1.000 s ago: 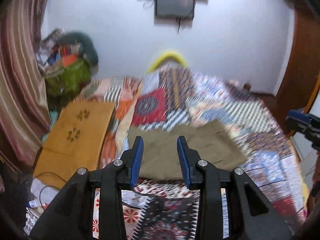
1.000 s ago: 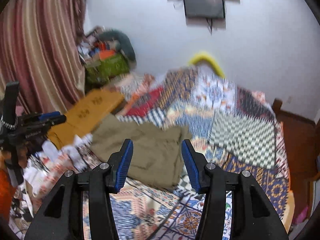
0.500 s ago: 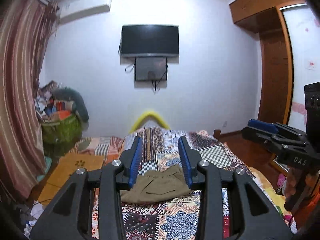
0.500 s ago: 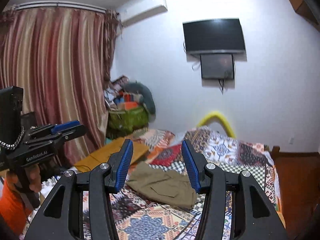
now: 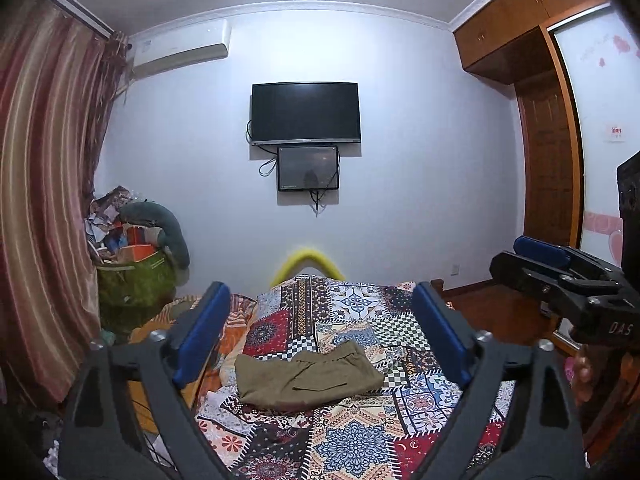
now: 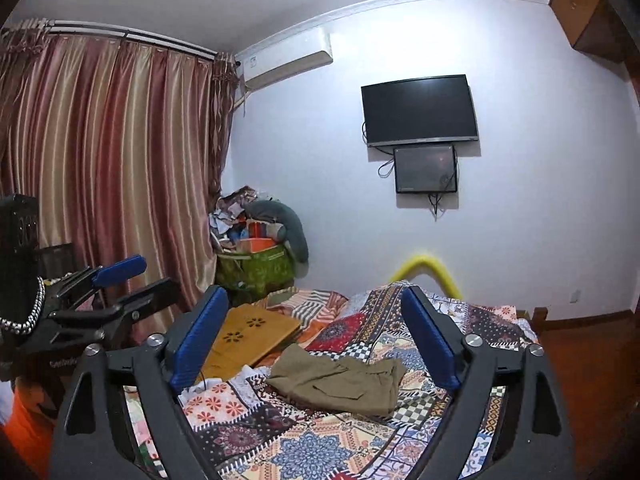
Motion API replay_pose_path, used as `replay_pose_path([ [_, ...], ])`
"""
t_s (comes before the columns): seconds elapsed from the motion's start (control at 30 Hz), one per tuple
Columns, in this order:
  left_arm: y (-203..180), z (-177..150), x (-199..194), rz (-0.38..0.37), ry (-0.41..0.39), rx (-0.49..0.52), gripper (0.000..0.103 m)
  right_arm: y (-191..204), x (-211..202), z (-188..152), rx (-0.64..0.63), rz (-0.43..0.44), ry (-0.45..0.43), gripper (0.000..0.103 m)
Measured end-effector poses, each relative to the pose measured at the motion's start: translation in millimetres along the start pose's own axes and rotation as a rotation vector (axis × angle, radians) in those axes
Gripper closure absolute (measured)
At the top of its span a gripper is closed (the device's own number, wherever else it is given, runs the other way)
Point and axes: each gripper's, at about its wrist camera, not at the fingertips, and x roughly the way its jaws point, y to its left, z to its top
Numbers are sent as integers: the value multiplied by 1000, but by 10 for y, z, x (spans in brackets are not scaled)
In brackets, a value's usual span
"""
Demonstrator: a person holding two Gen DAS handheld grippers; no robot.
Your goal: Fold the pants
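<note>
Jaws spread wider since half a second ago; your grippers hang back, level.
Left gripper [image 5: 320, 336] and right gripper [image 6: 316, 336] gape empty; pants [image 5: 306, 376] lie folded on the bed [image 5: 360, 444], likely finished.

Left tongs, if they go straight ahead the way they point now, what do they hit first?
Probably nothing close: the open left tongs point level above the pants on the bed, toward the far wall. Depth is unclear.

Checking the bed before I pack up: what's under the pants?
The pants lie folded on the patchwork quilt. Whatever is beneath the fabric is hidden.
</note>
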Motion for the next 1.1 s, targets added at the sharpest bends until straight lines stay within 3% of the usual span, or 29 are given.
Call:
replay_pose_path([
  [0.1, 18, -11, -30, 5, -7, -16, 3, 21, -40, -9, 9, -5, -5, 0],
  [1.1, -40, -108, 0, -20, 5, -32, 1, 21, -105, -76, 9, -37, 24, 0],
])
